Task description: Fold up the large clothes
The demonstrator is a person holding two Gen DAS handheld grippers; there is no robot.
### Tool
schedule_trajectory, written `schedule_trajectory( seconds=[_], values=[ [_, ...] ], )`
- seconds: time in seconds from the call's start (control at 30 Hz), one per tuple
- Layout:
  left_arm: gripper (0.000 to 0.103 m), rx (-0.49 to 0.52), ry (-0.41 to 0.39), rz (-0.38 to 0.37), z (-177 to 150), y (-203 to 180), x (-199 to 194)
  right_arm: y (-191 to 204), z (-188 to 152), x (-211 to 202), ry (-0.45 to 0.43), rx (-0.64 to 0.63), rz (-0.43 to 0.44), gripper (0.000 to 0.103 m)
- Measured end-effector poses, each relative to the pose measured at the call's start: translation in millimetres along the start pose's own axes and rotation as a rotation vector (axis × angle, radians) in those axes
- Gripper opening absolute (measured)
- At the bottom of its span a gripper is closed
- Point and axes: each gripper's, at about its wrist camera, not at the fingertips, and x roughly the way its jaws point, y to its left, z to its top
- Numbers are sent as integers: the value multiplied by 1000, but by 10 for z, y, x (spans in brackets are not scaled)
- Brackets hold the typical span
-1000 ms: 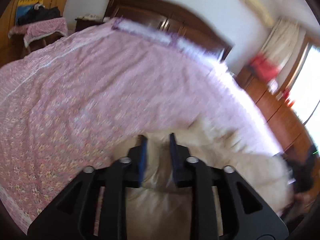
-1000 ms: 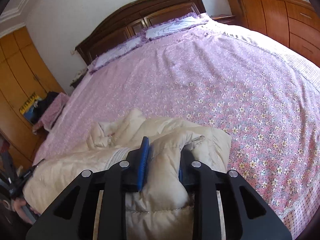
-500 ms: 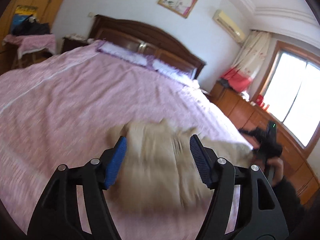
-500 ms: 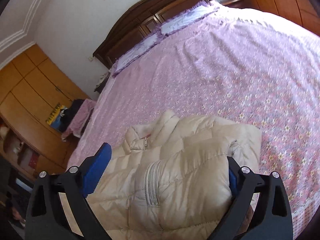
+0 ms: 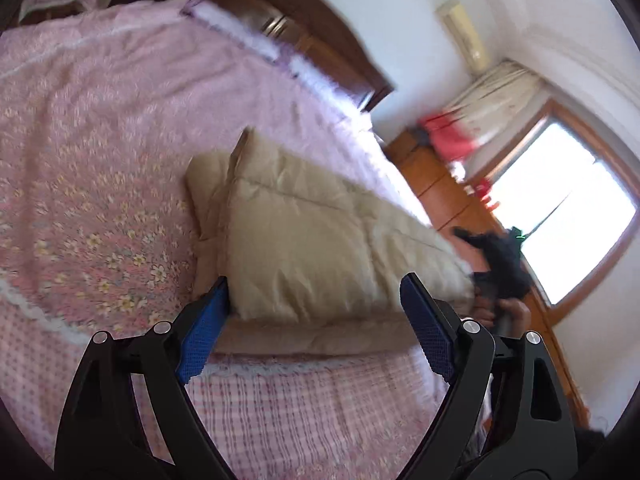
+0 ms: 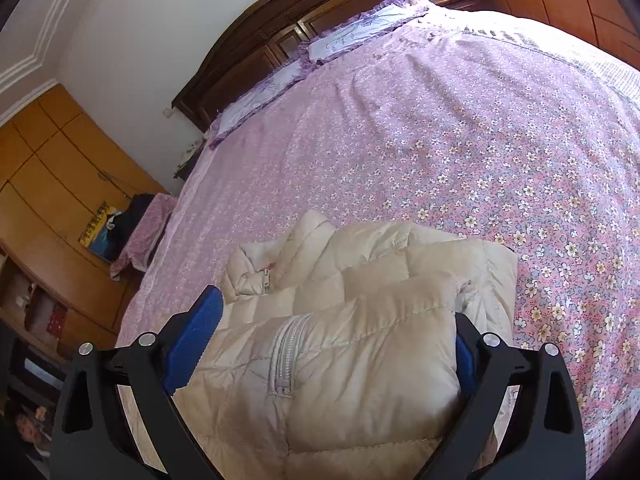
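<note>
1. The jacket (image 6: 360,340) is cream quilted cloth with a slight sheen.
2. The bedspread (image 6: 460,140) is matt floral cotton-like cloth.
3. The headboard (image 6: 288,36) is dark polished wood.

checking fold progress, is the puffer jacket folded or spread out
Folded: the cream puffer jacket lies in a compact stacked bundle on the floral bedspread, layers doubled over, zipper on top.

Daylight floods my left wrist view from the window (image 5: 568,216), far right of the fingers, and it blows out to pure white there. That whole picture is smeared with motion blur; the headboard (image 5: 304,28) beyond the fingers streaks badly. My right wrist view is sharp and evenly lit, with soft shadow in the puffer jacket (image 6: 344,344) folds between the fingers. Both views bend hard at the rims and go black in the corners.
</note>
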Motion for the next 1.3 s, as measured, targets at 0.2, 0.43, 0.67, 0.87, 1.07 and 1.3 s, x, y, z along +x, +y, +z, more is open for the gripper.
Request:
schedule_trajectory(
  seconds=[0.2,0.43,0.67,0.87,1.07,1.3],
  values=[
    [21,-56,-74,-9,-24,-15,-54,-10,32,-80,65,-24,11,93],
    [9,-284,-132,-163,188,-5,-264,-199,379,-377,230,-19,192,92],
    [9,-328,-152,-142,122,-52,-177,-687,94,-714,182,37,196,97],
    [9,-363,-119,-120,61,80,-138,-812,-373,-726,181,122,372,87],
    [9,-310,-102,-83,124,47,-129,-588,-464,-569,221,72,351,58],
    [11,-282,-60,-70,570,-19,47,-565,-110,-505,160,139,440,39]
  ],
)
